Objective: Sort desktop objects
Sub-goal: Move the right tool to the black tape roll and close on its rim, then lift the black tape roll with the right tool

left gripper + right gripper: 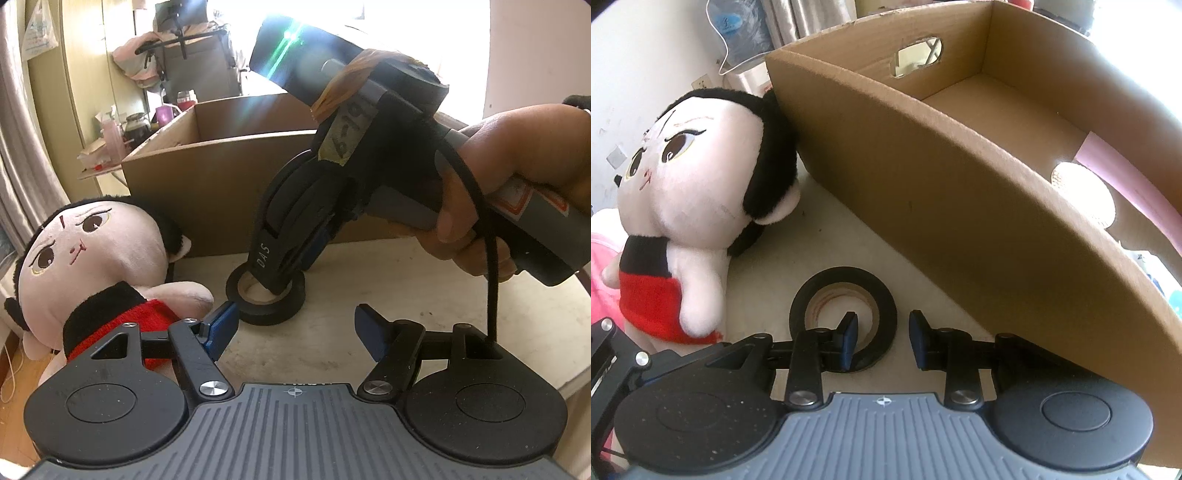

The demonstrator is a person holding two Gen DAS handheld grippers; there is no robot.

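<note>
Step in hand: picking up the tape roll [843,318]. Right gripper [882,341] straddles its near wall, one finger inside the hole, clamped. Left gripper [295,332] empty, apart. Next: lift into box [923,177] ahead.

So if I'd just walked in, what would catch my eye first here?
Probably the pink plush doll with black hair and a red top, lying at the left against the big open brown cardboard box. Next, the black roll of tape flat on the pale tabletop in front of the box, with one finger of the right gripper poking into its hole and the other outside its rim.
</note>
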